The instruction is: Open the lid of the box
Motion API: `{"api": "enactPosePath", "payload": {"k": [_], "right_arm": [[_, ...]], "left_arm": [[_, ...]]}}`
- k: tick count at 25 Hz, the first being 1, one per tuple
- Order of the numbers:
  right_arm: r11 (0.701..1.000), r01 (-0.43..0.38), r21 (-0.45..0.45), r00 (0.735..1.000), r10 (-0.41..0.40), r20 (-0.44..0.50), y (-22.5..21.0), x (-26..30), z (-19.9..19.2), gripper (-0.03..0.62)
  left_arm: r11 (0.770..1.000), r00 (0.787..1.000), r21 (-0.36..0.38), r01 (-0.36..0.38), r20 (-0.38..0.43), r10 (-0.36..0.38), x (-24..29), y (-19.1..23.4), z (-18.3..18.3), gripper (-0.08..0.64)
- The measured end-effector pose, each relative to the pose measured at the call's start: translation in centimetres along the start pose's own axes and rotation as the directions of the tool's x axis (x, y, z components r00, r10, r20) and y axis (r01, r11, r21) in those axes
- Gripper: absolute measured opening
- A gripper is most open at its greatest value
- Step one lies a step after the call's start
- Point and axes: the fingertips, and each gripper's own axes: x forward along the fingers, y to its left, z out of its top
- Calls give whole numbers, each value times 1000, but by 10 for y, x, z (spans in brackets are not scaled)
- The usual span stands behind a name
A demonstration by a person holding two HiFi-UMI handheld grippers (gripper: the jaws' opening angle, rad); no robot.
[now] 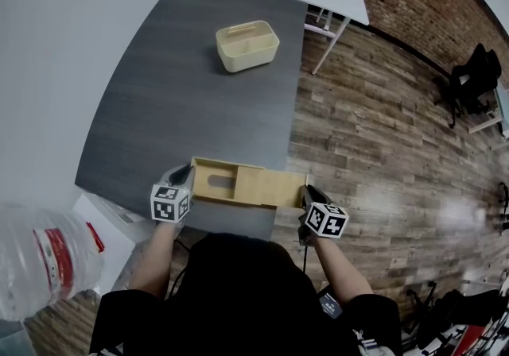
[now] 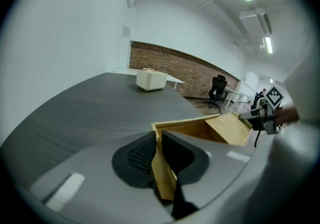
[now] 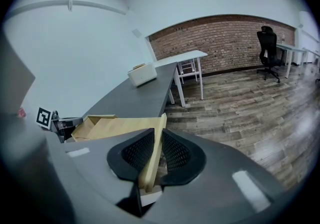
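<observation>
Wooden box (image 1: 213,179) sits at the table (image 1: 199,92) edge; my left gripper (image 2: 156,143) clamps its end wall, my right gripper (image 3: 158,143) pinches the slid-out lid (image 1: 274,187) by its end.

Your box (image 1: 213,181) and lid (image 1: 270,186) are pale smooth wood; the surface (image 1: 199,100) matt grey, grained; twelve-o'clock bin (image 1: 247,45), matt plastic.

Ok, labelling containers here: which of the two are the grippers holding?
The wooden box: left gripper clamps its end wall, right gripper its slid-out lid; the cream tub sits untouched farther back.
</observation>
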Motion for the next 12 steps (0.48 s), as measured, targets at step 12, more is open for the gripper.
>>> {"api": "enactPosePath", "payload": {"k": [12], "right_arm": [[1000, 27, -4, 1000, -27, 10, -11, -5, 2, 51]], "left_arm": [[1000, 999, 4, -28, -22, 28, 1, 2, 0, 35]]}}
